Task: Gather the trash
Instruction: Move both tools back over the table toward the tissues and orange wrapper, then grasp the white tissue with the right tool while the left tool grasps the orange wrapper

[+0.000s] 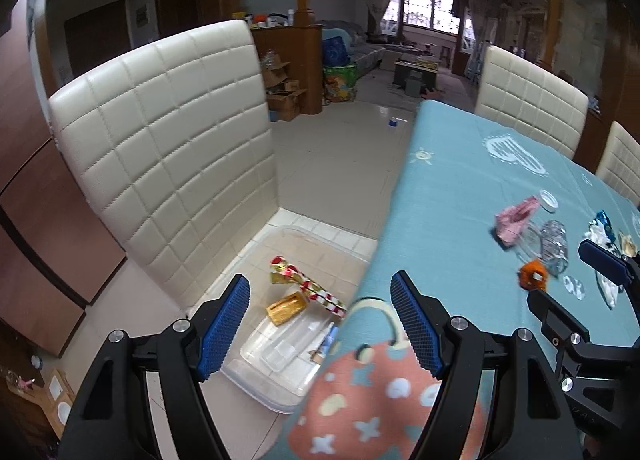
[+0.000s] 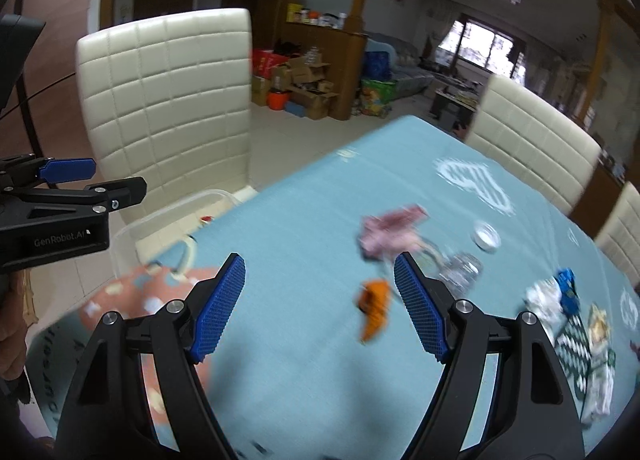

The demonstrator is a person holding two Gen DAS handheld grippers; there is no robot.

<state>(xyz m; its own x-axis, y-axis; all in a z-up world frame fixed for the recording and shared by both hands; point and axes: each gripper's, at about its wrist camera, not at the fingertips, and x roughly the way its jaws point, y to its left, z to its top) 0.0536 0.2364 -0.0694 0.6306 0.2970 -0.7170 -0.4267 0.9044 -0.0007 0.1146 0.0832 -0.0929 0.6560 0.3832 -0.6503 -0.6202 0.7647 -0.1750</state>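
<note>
Orange wrapper (image 2: 374,310) between right tool (image 2: 320,308) fingers

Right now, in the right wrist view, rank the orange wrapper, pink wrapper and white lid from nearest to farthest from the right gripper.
1. Orange wrapper, between the right gripper's open jaws.
2. Pink wrapper, farther ahead, slightly right.
3. White lid, farthest, far right.

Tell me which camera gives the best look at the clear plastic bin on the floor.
The left wrist view. It looks down into the bin, showing wrappers lying inside beside the table. The right wrist view catches only part of its rim past the table edge, and it is blurred.
</note>
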